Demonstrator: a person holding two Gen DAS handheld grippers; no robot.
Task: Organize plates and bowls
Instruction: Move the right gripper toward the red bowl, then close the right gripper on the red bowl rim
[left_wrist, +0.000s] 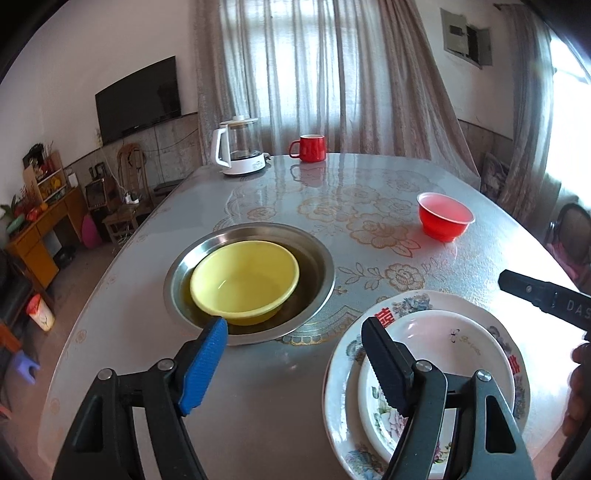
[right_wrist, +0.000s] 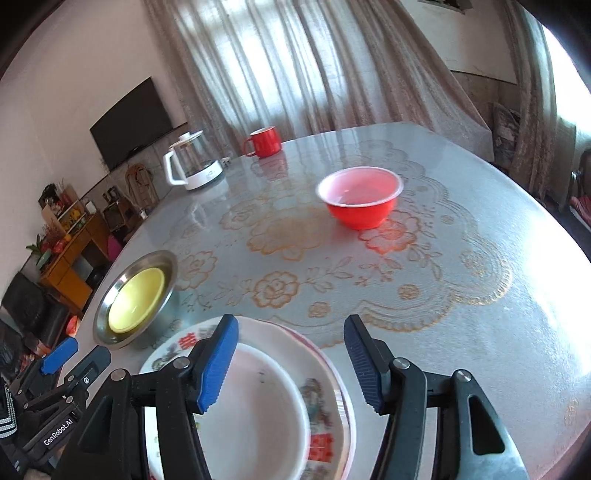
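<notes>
A yellow bowl (left_wrist: 245, 280) sits inside a steel basin (left_wrist: 317, 258) on the table; both also show in the right wrist view, the bowl (right_wrist: 136, 299) and the basin (right_wrist: 105, 325). A small white plate (left_wrist: 443, 354) lies on a larger flowered plate (left_wrist: 343, 373) at the near right; the small plate (right_wrist: 258, 406) and the large one (right_wrist: 325, 373) show in the right wrist view too. A red bowl (left_wrist: 445, 216) (right_wrist: 360, 197) stands alone further back. My left gripper (left_wrist: 295, 365) is open and empty, between the basin and the plates. My right gripper (right_wrist: 291, 362) is open and empty, above the plates' far edge.
A glass kettle (left_wrist: 240, 147) (right_wrist: 194, 162) and a red mug (left_wrist: 310, 147) (right_wrist: 264, 142) stand at the table's far edge. The table (left_wrist: 369, 192) has a floral cover. The right gripper's finger (left_wrist: 535, 291) shows at the right; the left gripper (right_wrist: 70, 358) shows at the lower left.
</notes>
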